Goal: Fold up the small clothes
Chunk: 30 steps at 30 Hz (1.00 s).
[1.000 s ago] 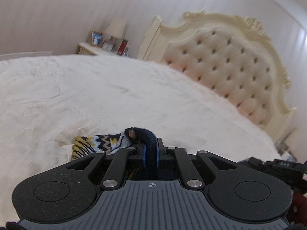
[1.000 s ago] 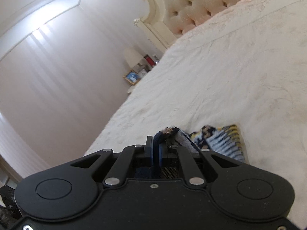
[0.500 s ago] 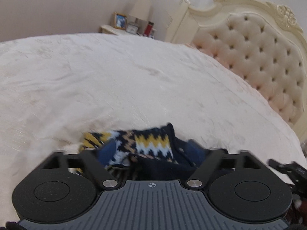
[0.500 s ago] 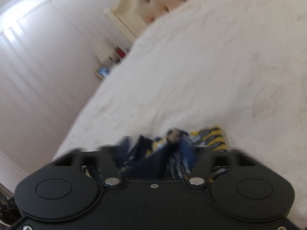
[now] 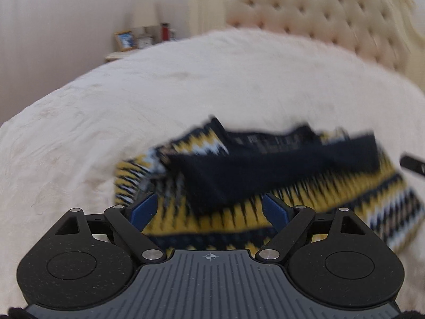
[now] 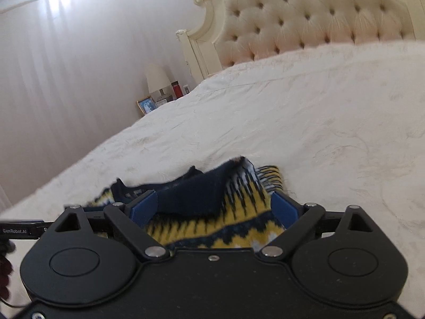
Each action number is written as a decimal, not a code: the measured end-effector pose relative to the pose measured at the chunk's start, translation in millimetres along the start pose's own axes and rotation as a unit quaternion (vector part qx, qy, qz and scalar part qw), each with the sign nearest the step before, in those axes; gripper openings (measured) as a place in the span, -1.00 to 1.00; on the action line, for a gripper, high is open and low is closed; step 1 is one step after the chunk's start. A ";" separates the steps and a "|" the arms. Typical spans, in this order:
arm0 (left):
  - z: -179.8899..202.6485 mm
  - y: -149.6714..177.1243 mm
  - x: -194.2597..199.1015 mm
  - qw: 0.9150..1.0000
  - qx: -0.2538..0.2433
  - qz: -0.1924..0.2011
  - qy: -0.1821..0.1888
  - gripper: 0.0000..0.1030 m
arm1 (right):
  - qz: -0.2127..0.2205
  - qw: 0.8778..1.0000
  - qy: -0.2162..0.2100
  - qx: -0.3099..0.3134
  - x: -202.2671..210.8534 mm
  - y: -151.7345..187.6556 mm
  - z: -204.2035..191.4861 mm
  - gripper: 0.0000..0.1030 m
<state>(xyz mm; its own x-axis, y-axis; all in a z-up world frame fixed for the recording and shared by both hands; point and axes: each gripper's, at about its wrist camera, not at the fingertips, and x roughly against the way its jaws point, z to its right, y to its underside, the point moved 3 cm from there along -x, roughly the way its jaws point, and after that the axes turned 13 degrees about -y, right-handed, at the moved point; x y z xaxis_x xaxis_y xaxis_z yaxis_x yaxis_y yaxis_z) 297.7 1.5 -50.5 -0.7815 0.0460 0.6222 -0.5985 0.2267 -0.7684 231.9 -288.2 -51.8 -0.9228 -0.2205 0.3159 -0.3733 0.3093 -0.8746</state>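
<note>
L tongs [image 5: 209, 210] – blue pads wide apart, nothing clamped; patterned knit garment [image 5: 279, 183] (navy/yellow/white zigzag, small sweater by the look) lies under and between them, not pinched. R tongs [image 6: 212, 208] – pads likewise apart, jaws opening further; same knit [image 6: 212, 212] sits in the gap, loose. The other tool's tip shows at frame edge in each view, so both are close together over the cloth.

Garment on the bed [image 6: 318, 133], cream cover, near the foot end; tufted headboard [image 6: 305, 18] well beyond, nightstand [image 5: 117, 55] w/ lamp and photo frame off to the side. Navy band folded over the patterned body; edges rumpled, not squared. L view blurred, detail poor.

Step, as I judge it: release after laying one fold over. Fold partly done, prob. not final.

Next calls for: back both tongs clear w/o dragging the knit, then re-grip an outer edge for the next fold, or press flat. Soft cover may bunch.
</note>
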 end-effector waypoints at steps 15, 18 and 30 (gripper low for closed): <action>3.8 -32.6 -74.9 0.996 -0.008 -0.070 -0.048 0.70 | 0.015 0.999 -0.013 -0.042 -0.2 -8.7 20.1 0.83; 1.1 -44.1 -86.5 0.996 0.007 -0.078 -0.050 0.80 | 0.016 0.999 -0.009 -0.039 2.0 -10.3 23.7 0.83; -23.9 -66.8 -115.1 0.983 0.126 -0.135 -0.015 0.81 | 0.004 0.998 -0.009 -0.063 0.3 -11.2 35.2 0.84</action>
<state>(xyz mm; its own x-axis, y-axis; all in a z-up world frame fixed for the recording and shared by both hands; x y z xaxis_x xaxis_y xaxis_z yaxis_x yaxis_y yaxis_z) 431.9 4.3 -67.2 -0.5914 -0.0126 0.8063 -0.8060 -0.0212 -0.5915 239.1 -324.3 -54.9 -0.9245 -0.2336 0.3011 -0.3755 0.4240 -0.8241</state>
